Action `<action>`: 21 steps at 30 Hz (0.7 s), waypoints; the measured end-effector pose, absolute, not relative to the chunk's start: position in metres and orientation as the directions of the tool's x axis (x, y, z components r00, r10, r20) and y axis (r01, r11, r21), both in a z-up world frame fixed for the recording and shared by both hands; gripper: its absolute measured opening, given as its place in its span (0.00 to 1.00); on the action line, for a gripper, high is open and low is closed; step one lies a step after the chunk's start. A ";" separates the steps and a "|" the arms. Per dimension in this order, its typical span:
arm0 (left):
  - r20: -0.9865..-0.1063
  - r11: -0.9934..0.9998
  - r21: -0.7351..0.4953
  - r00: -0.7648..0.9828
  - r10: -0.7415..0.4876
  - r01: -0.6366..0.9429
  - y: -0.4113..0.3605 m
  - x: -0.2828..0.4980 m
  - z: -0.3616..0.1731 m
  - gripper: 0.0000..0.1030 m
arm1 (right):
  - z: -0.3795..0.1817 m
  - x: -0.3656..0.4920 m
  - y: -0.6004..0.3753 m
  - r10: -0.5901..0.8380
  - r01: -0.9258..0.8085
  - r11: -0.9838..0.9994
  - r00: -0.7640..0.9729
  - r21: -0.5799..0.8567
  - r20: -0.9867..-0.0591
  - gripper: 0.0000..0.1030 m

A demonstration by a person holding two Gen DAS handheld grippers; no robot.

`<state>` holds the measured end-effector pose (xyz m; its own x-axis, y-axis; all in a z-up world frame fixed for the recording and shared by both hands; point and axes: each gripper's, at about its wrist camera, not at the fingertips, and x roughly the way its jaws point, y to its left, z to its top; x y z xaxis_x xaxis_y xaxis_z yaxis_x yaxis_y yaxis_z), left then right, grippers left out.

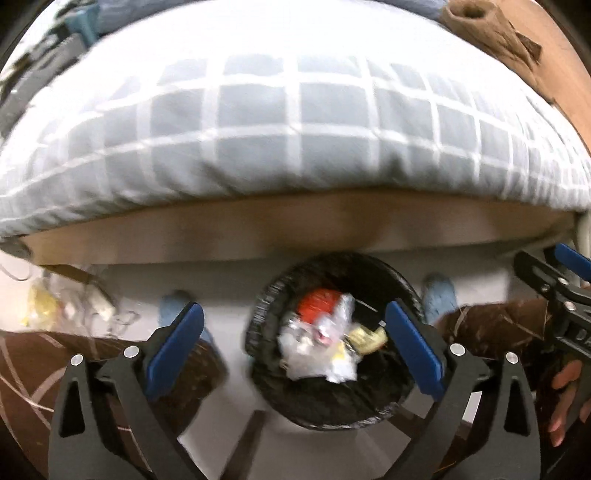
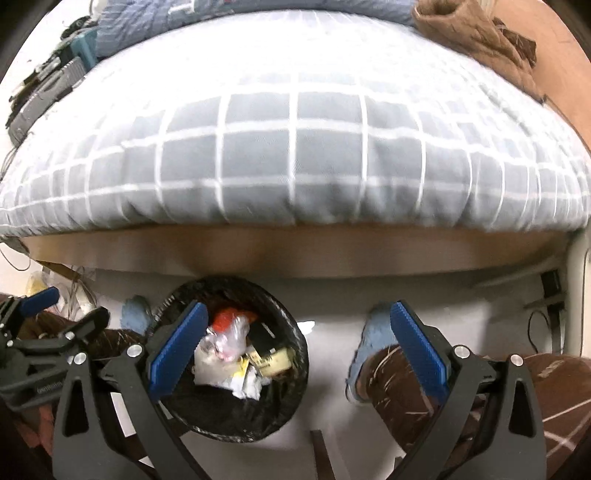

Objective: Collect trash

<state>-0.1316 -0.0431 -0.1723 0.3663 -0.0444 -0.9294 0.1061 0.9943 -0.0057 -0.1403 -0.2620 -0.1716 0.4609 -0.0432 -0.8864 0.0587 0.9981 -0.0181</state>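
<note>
A round bin lined with a black bag stands on the white floor below the bed edge. It holds crumpled white wrappers, a red piece and a yellow packet. My left gripper hangs open and empty right above the bin. In the right wrist view the bin sits low left, with the same trash inside. My right gripper is open and empty, over the floor just right of the bin. The right gripper also shows at the left wrist view's right edge.
A bed with a grey-and-white checked cover and wooden frame fills the upper view. Brown clothing lies at its far right. The person's legs and blue slippers flank the bin. Cables and yellow clutter lie at left.
</note>
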 end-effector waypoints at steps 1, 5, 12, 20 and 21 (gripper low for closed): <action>-0.922 0.995 -0.007 0.384 -0.043 0.096 -0.039 -0.133 -0.164 0.94 | -0.165 -0.139 -0.260 -0.036 0.057 0.998 0.470 -0.011 -0.882 0.92; -0.886 0.998 -0.003 0.463 -0.034 0.068 -0.020 -0.139 -0.119 0.94 | -0.128 -0.142 -0.247 -0.028 0.024 1.000 0.536 -0.018 -0.844 0.93; -0.820 0.998 -0.041 0.569 -0.059 0.044 -0.006 -0.154 -0.044 0.94 | -0.056 -0.166 -0.231 -0.034 0.006 0.999 0.640 -0.040 -0.767 0.93; -0.769 0.995 -0.060 0.632 -0.098 0.082 -0.006 -0.189 0.011 0.94 | -0.004 -0.204 -0.231 -0.059 0.044 0.998 0.689 -0.040 -0.723 0.93; -0.764 0.994 -0.064 0.637 -0.104 0.085 -0.006 -0.194 0.015 0.94 | 0.001 -0.209 -0.231 -0.064 0.048 0.998 0.696 -0.043 -0.716 0.93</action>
